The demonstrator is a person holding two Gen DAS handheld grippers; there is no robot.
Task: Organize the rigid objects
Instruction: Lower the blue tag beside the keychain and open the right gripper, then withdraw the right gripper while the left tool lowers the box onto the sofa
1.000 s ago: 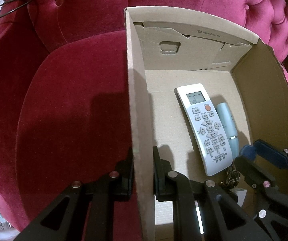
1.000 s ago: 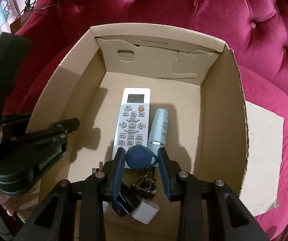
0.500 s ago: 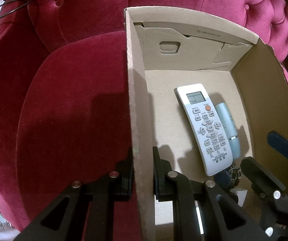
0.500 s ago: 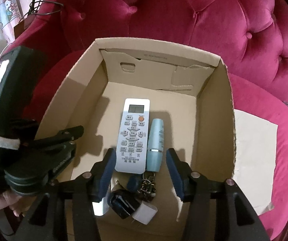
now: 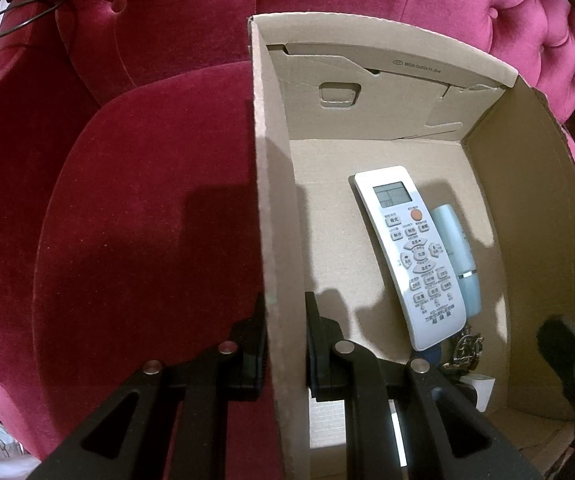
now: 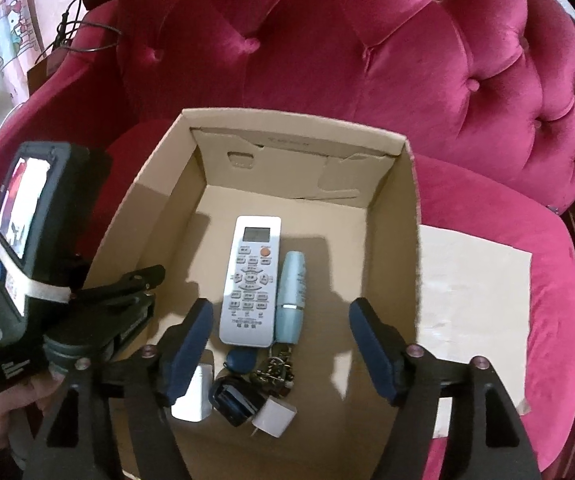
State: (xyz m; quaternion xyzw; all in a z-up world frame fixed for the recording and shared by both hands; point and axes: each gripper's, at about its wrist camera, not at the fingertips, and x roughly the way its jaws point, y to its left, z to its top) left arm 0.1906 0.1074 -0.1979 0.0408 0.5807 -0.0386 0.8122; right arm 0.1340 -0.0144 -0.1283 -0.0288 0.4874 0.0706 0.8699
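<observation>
The right gripper [image 6: 281, 344] has just been opening, nothing held; the blue key fob [image 6: 241, 360] lies just below its wide jaws. The box wall [image 5: 275, 240] is clamped by the left gripper [image 5: 285, 344].

Armchair [image 6: 427, 64], crimson velvet, button-tufted back; seat cushion [image 5: 139, 216] matching; pale cartoon-printed wall panel [image 6: 11, 40] behind, upper left.

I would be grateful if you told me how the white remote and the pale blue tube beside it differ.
The white remote is flat, broad and covered in buttons; the pale blue tube is round, narrow and plain. The remote is longer, reaching further towards the box's far wall. Both lie side by side on the cardboard box floor.
</observation>
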